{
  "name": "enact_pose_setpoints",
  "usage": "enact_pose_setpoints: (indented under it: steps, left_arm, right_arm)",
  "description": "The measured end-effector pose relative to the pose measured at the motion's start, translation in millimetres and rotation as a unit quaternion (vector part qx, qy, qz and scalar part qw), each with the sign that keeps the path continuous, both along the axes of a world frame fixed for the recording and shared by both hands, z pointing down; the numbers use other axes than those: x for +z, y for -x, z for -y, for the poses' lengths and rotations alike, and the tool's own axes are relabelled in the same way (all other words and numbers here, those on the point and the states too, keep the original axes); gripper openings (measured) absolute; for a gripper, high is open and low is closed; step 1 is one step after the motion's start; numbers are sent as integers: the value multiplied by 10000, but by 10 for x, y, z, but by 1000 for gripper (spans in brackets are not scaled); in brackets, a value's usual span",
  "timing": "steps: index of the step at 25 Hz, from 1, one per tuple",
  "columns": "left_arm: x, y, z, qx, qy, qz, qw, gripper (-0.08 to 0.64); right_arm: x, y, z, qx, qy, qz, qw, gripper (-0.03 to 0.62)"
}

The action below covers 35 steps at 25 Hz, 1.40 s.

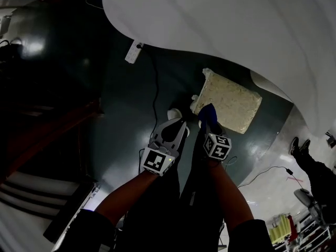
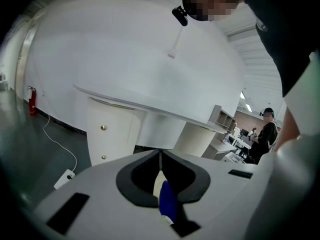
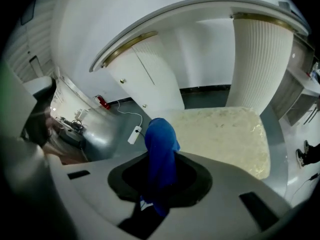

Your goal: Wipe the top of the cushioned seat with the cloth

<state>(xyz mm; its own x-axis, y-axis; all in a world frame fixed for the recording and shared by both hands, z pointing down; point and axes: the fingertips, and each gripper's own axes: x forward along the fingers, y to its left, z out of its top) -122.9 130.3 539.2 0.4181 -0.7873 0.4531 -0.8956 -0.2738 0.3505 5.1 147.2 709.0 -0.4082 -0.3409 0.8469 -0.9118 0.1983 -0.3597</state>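
Blue cloth (image 3: 160, 154) is seen clamped in the right gripper (image 1: 208, 117), with the seat (image 1: 231, 105) just ahead, its near edge hidden. The left gripper (image 1: 175, 115) is closed; a blue scrap (image 2: 167, 204) between its jaws cannot be identified.

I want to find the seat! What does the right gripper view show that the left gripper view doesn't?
Only the right gripper view shows the cushioned seat, cream and bumpy, and the blue cloth pinched in the right tongs. Only the left gripper view shows a person standing far away, and the left tongs, closed at the tips. Both show the white power strip on the dark floor and the big white curved counter.
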Motion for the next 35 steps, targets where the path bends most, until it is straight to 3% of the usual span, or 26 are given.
enact_pose_setpoints:
  steps: [3, 6, 9, 14, 17, 22, 30, 35]
  left_arm:
    - [37, 180, -92, -64, 17, 108, 9999, 26]
    - [86, 70, -229, 268, -102, 269, 9992, 26]
    - [197, 112, -335, 19, 62, 81, 9999, 26]
    - [338, 388, -399, -553, 314, 32, 9980, 26]
    - [306, 456, -398, -348, 118, 414, 9985, 26]
    - [273, 311, -314, -477, 281, -174, 9983, 26]
    - [505, -26, -36, -468, 429, 59, 9980, 26]
    - [589, -173, 132, -218, 524, 144, 9983, 26]
  right_arm:
    - [154, 385, -79, -20, 161, 221, 9996, 98]
    - [355, 535, -74, -94, 187, 193, 9996, 98]
    - [581, 538, -28, -227, 212, 80, 9995, 98]
    - [908, 353, 40, -395, 362, -186, 9984, 98]
    - [1060, 191, 72, -458, 478, -325, 9973, 98]
    - [1123, 38, 81, -619, 620, -365, 9955, 98]
    - [1174, -108, 63, -463, 662, -414, 9959, 98]
    - [1174, -253, 90, -401, 636, -397, 9964, 98]
